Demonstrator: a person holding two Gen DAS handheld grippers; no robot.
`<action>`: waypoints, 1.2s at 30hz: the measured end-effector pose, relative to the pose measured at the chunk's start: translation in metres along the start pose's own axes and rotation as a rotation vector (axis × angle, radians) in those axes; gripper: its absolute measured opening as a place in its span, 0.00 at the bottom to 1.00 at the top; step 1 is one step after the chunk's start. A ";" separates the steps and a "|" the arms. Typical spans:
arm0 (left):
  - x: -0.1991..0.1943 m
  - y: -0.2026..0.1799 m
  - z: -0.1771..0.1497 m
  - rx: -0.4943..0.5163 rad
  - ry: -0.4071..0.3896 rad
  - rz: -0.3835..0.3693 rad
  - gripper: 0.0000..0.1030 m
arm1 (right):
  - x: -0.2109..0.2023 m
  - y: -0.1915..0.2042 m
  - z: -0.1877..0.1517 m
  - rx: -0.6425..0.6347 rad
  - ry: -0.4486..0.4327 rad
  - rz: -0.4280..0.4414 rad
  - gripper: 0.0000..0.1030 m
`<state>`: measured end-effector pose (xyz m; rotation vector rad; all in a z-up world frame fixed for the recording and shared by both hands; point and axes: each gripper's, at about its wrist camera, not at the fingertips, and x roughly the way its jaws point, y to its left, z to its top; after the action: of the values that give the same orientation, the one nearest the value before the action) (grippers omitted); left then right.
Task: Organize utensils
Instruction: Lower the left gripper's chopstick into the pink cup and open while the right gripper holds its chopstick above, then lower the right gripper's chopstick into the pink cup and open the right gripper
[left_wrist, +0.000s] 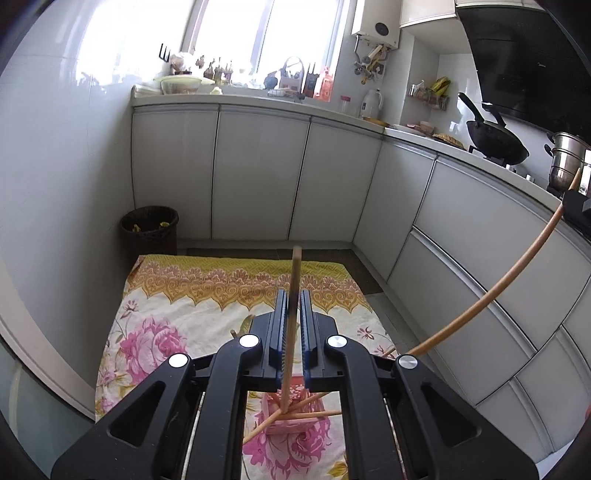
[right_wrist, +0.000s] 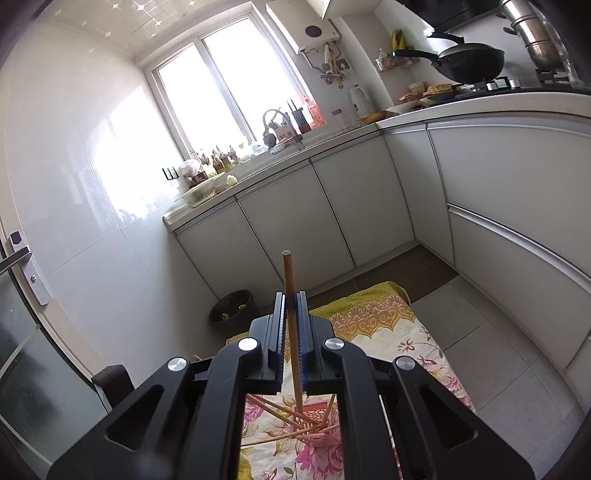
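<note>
My left gripper (left_wrist: 293, 295) has an upright wooden chopstick (left_wrist: 295, 273) between its pads, with a thin gap on each side. That chopstick's lower end rests in the pink holder (left_wrist: 291, 424), which sits on the floral cloth (left_wrist: 177, 295) with several chopsticks leaning out of it. My right gripper (right_wrist: 291, 299) is shut on a second chopstick (right_wrist: 287, 273) and holds it steeply above the pink holder (right_wrist: 323, 437). In the left wrist view the right gripper (left_wrist: 572, 201) shows at the right edge. Its long chopstick (left_wrist: 498, 288) slants down toward the cloth.
White kitchen cabinets (left_wrist: 258, 177) run along the back and right, under a cluttered counter. A black wok (left_wrist: 495, 140) and a steel pot (left_wrist: 569, 158) sit on the stove. A dark waste basket (left_wrist: 149, 232) stands in the corner beyond the cloth. A glass door (right_wrist: 22, 332) is at the left.
</note>
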<state>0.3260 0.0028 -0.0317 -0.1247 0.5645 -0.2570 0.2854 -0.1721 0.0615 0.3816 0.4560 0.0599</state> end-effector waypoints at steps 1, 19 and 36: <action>0.001 0.002 -0.002 -0.005 0.007 0.006 0.22 | 0.007 0.001 -0.002 -0.004 0.005 0.001 0.06; -0.107 0.026 0.028 -0.066 -0.286 0.053 0.78 | 0.064 0.022 -0.043 -0.056 0.045 -0.015 0.06; -0.141 0.026 0.005 0.003 -0.291 -0.014 0.78 | 0.042 0.009 -0.048 -0.018 0.014 0.037 0.06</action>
<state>0.2194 0.0669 0.0400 -0.1602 0.2741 -0.2484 0.3021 -0.1411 0.0076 0.3723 0.4617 0.1026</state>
